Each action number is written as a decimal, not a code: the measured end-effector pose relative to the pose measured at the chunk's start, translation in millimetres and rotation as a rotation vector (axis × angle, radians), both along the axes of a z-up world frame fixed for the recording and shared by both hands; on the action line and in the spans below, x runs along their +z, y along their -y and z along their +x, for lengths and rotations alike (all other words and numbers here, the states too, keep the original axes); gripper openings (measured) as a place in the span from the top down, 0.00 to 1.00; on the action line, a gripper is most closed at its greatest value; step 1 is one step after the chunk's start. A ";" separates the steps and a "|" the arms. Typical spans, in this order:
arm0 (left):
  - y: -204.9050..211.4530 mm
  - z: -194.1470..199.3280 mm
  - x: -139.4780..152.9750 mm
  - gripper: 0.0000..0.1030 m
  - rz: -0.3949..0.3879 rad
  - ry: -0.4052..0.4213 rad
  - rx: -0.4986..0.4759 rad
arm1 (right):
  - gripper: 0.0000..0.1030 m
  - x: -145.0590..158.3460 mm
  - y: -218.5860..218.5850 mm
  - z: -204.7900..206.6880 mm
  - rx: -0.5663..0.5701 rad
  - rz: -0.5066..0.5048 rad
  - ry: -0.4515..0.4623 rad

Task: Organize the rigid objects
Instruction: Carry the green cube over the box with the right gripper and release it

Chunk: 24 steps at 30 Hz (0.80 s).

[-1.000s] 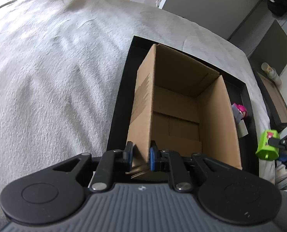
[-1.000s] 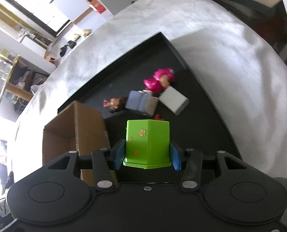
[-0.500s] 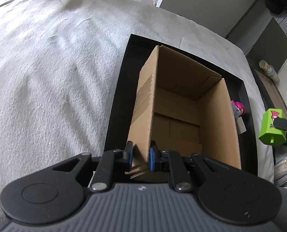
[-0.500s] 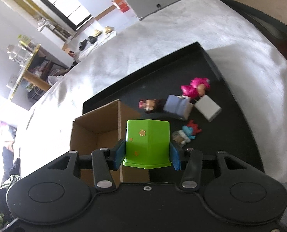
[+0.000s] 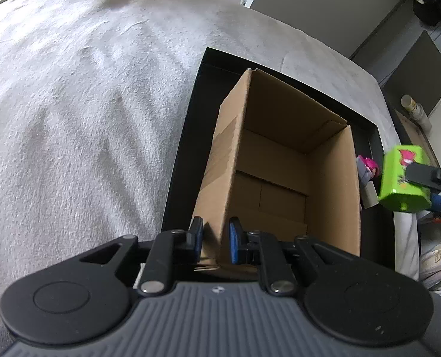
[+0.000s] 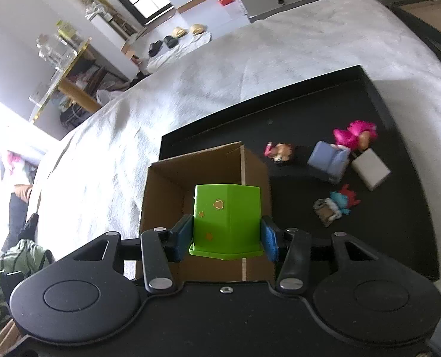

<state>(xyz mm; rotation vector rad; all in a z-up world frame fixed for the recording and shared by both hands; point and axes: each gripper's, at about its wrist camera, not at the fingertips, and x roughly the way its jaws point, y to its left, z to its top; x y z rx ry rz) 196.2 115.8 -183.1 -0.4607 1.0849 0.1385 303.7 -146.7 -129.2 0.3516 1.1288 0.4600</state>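
An open cardboard box (image 5: 280,160) stands on a black tray (image 5: 187,136) on a white blanket. My left gripper (image 5: 216,242) is shut on the box's near left wall. My right gripper (image 6: 226,235) is shut on a green plastic block (image 6: 226,217) with gold stars and holds it above the box (image 6: 173,184). In the left wrist view the green block (image 5: 403,178) hangs in the air just right of the box. The box's inside looks bare.
On the tray (image 6: 399,238) right of the box lie a pink-haired figure (image 6: 354,132), a blue-grey block (image 6: 329,160), a white block (image 6: 370,169), a small brown-haired figure (image 6: 280,151) and a blue-and-red figure (image 6: 336,205). The blanket (image 5: 71,119) spreads to the left.
My right gripper has carried the green block up and leftward from over the tray to above the box. My left gripper has stayed shut on the box wall.
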 end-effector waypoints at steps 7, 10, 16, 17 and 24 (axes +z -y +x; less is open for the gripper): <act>-1.6 0.3 -3.0 0.85 -0.043 0.001 -0.021 | 0.53 -4.2 -30.4 -0.5 0.045 -0.017 -0.003; -1.3 1.1 -4.8 0.85 -0.051 -0.004 -0.027 | 0.53 -7.7 -42.3 -0.7 0.062 -0.025 -0.008; -1.5 3.0 -7.3 0.85 -0.071 -0.008 -0.045 | 0.53 -16.6 -65.8 0.1 0.086 -0.055 -0.027; -2.2 2.6 -7.6 0.85 -0.075 -0.008 -0.044 | 0.53 -16.9 -69.1 0.9 0.089 -0.059 -0.028; -2.9 2.6 -7.8 0.85 -0.081 -0.007 -0.042 | 0.52 -9.5 -86.7 11.4 0.084 -0.066 0.006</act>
